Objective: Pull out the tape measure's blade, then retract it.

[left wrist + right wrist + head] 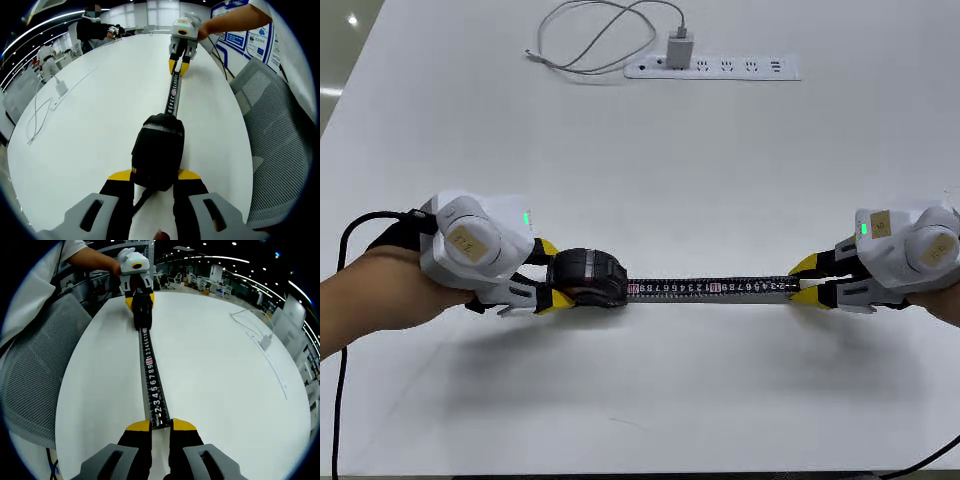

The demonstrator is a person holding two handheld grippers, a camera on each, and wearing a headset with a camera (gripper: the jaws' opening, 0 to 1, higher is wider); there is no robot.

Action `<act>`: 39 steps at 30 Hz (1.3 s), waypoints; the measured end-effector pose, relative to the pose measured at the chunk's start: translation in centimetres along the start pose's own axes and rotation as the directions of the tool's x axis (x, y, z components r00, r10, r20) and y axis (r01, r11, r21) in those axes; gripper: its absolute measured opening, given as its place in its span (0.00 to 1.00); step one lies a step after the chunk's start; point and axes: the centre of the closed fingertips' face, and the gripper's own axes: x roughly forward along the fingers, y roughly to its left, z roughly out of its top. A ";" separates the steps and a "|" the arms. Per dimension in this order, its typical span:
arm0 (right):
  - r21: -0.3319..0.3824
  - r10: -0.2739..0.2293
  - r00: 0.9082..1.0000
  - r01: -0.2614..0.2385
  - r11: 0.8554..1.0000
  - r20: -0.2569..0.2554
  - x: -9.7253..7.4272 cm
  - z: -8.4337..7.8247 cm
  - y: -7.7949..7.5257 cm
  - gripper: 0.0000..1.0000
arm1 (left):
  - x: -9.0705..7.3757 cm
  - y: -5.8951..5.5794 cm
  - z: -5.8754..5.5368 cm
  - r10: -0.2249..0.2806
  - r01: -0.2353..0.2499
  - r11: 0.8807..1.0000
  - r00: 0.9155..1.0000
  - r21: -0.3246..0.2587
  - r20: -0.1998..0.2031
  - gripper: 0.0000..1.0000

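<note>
Gripping the black tape measure [588, 277] on both sides, the left gripper [553, 287] holds it on the white worktop [670, 180]. Its blade [710, 288] runs flat to the right gripper [804, 281], whose fingers seem pinched on its tip. Beyond lies a power strip [715, 67].

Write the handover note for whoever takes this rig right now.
Left tool: shut on the tape measure case, which sits on the white table.
Right tool: shut on the free end of the blade, which runs straight along the table from the case.
Done: the blade is pulled out.
Left: retract the blade into the case, probably by bringing the right tool back toward the left one.
</note>
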 end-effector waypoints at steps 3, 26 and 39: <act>0.005 -0.006 1.000 0.006 1.000 -0.004 -0.2 -0.3 -0.1 0.08 | 0.0 0.0 0.0 0.000 0.000 1.000 1.000 0.001 -0.001 0.25; 0.022 -0.018 0.999 0.019 1.000 -0.032 -0.9 -1.8 -0.3 0.08 | 0.1 0.0 0.0 0.002 -0.002 1.000 1.000 0.003 0.004 0.25; 0.029 -0.012 0.999 0.013 0.999 -0.046 -1.3 -2.4 -0.3 0.08 | 0.0 -0.1 0.0 0.003 -0.003 1.000 1.000 0.004 0.002 0.25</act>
